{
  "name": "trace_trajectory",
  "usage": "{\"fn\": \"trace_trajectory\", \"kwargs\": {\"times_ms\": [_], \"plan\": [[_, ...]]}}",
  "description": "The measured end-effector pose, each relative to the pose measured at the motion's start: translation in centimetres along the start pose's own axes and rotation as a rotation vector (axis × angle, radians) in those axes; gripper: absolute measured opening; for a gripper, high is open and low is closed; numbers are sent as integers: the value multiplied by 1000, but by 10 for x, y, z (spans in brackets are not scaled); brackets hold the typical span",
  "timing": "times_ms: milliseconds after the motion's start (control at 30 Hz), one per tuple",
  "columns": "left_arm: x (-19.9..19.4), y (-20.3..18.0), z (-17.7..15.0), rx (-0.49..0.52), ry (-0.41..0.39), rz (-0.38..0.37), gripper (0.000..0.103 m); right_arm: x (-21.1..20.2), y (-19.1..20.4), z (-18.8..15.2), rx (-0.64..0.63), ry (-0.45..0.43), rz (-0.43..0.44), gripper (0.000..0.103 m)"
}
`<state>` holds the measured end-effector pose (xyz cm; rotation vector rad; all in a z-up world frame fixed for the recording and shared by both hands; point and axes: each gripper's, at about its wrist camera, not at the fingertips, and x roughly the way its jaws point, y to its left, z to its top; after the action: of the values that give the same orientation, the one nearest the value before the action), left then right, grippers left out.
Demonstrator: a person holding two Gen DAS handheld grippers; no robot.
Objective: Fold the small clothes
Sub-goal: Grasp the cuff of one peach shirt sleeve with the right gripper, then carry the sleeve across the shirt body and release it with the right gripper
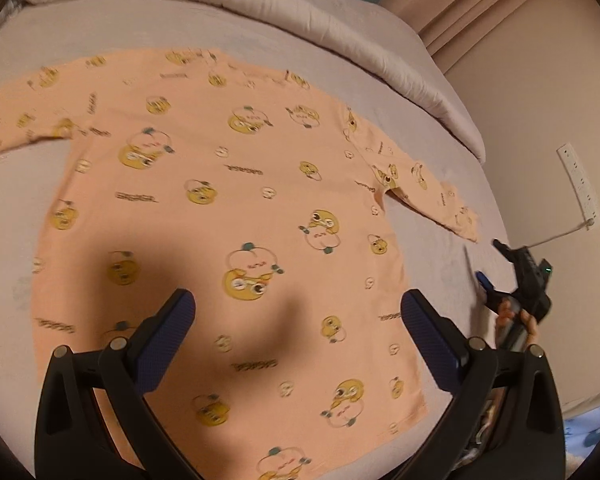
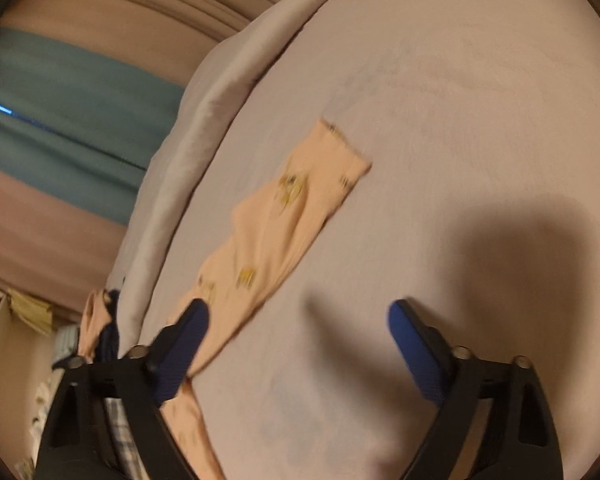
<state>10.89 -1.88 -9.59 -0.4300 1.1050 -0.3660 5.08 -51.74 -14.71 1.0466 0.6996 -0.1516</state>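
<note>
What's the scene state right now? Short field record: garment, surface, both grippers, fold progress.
garment: peach long-sleeved shirt with yellow cartoon print, spread flat, both sleeves out to the sides
surface: bed sheet, pale; rolled duvet along the far edge
left gripper: open, above the shirt's lower body, nothing between the pads
right gripper: open, near the shirt's right sleeve, nothing gripped
fold progress: none visible yet; shirt lies unfolded
other: white power strip on the wall

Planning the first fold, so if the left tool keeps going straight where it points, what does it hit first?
Most likely the peach shirt, spread flat on the bed; the open left tool points down at its body. Depth is unclear.
</note>
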Motion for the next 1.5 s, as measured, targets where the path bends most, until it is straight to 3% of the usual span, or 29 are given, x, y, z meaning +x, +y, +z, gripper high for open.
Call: {"fn": "trace_trajectory", "kwargs": {"times_ms": [133, 267, 333, 400, 467, 533, 633, 767, 867, 1033, 1167, 1500], "plan": [[15, -4, 12, -14, 48, -31, 103, 21, -4, 18, 14, -6, -25, 73], [21, -15, 23, 16, 46, -8, 103, 25, -16, 40, 65, -36, 22, 63], [23, -18, 27, 26, 46, -10, 103, 29, -26, 46, 106, -49, 39, 49], [27, -19, 29, 29, 49, -12, 103, 31, -32, 46, 137, -76, 22, 21], [30, -19, 30, 35, 53, -11, 103, 29, -40, 43, 168, -95, 31, 8], [30, -17, 30, 40, 54, -6, 103, 27, -40, 41, 175, -118, 50, 7], [30, -12, 32, 36, 53, 12, 103, 19, -28, 38, 109, -140, 3, 7], [23, 0, 35, 8, 31, 28, 103, -1, 21, 30, -105, -182, 14, 6], [13, 11, 35, -20, 0, 28, 103, -13, 71, 19, -258, -169, 80, 6], [-9, 28, 32, -53, -48, 31, 103, -11, 154, -16, -451, -89, 172, 6], [-27, 44, 26, -78, -81, 39, 103, 15, 212, -47, -578, -11, 210, 6], [-75, 105, 9, -199, -170, 72, 103, 52, 306, -144, -843, 133, 327, 6]]}}
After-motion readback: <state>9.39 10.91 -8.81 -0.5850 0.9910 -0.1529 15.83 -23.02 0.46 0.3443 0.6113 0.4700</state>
